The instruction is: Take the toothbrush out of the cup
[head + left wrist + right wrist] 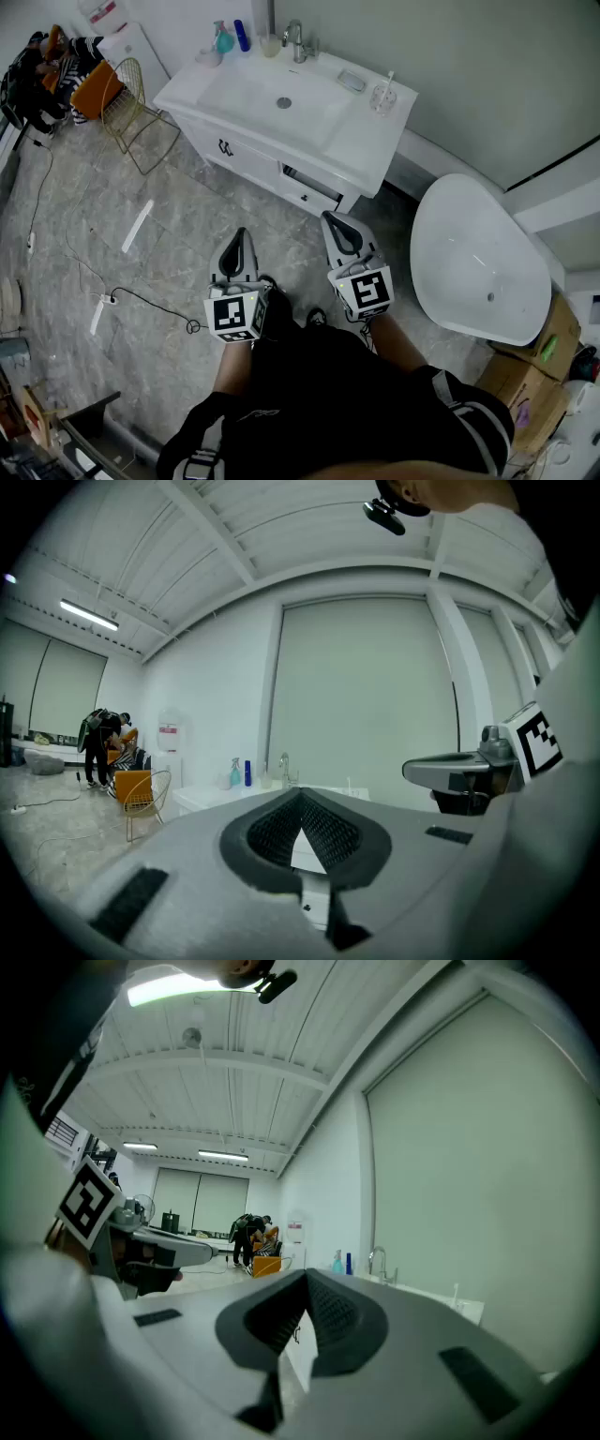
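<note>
Toothbrush point(388, 82): thin, white, too small in the head view to make out its bristles. It stands in a clear cup point(382, 99) on the right-hand corner of the white vanity top point(370, 141), at about 1 o'clock from us. Its long axis runs near upright, lower end in the cup, upper end leaning slightly toward 1 o'clock. Just beside the cup, at its 10 o'clock, we note a soap dish point(352, 81); the basin point(284, 102) sits further left. Along the back edge are the faucet point(295, 39), a blue bottle point(242, 35) and a teal spray bottle point(223, 39). Between us and the cup lie grey marbled floor point(187, 234) and the vanity's front. A white bathtub point(478, 262) is at 3 o'clock with cardboard boxes point(539, 361) beyond it at 4. A wire chair point(141, 117) is at 10 o'clock, and a black cable point(141, 300) trails over the floor at 9. Left gripper point(239, 246) and right gripper point(339, 230) are held level and side by side in front of us, well apart from the vanity. Both are clenched, pads meeting with nothing between them.
</note>
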Demonstrator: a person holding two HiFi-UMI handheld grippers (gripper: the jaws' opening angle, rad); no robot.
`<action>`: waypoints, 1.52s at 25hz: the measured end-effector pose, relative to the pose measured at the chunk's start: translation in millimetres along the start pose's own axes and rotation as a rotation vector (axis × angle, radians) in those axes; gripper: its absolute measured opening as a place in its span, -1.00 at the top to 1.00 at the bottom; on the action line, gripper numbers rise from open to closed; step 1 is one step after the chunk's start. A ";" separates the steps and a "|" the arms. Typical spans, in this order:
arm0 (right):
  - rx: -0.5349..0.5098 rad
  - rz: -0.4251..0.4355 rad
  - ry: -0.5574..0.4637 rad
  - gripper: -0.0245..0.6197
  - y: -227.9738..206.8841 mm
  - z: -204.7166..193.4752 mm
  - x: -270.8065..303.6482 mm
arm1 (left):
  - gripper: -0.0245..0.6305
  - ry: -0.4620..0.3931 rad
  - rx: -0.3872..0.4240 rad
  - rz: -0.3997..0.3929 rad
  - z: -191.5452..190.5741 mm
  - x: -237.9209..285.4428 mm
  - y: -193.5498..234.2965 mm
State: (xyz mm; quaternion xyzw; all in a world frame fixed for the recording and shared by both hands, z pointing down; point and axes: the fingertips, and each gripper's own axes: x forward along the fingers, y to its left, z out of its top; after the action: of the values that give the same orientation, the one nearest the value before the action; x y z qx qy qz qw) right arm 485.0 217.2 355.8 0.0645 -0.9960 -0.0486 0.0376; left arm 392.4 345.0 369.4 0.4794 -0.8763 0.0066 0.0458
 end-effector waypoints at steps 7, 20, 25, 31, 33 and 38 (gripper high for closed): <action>0.068 -0.011 -0.004 0.91 3.0 -1.3 61.4 | 0.93 0.030 0.006 -0.047 2.5 39.0 44.6; 0.128 -0.024 0.103 0.56 20.9 -18.8 163.4 | 0.33 0.166 -0.121 -0.112 -30.7 92.5 148.5; 0.143 -0.019 0.116 0.50 44.1 -19.5 202.8 | 0.33 0.185 -0.115 -0.091 -33.8 93.0 202.7; 0.132 0.016 0.148 0.48 51.1 -23.2 243.9 | 0.33 0.176 -0.152 -0.059 -37.5 104.2 235.5; 0.135 0.017 0.147 0.48 48.7 -24.4 261.8 | 0.33 0.182 -0.156 -0.052 -39.8 116.2 247.0; 0.151 0.022 0.152 0.47 32.1 -30.9 308.8 | 0.33 0.198 -0.155 -0.060 -41.1 159.6 266.9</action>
State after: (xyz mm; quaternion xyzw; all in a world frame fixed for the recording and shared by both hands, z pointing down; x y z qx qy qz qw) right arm 178.1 205.2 410.9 0.0597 -0.9918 0.0320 0.1086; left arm 85.4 357.4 432.9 0.4977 -0.8505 -0.0152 0.1693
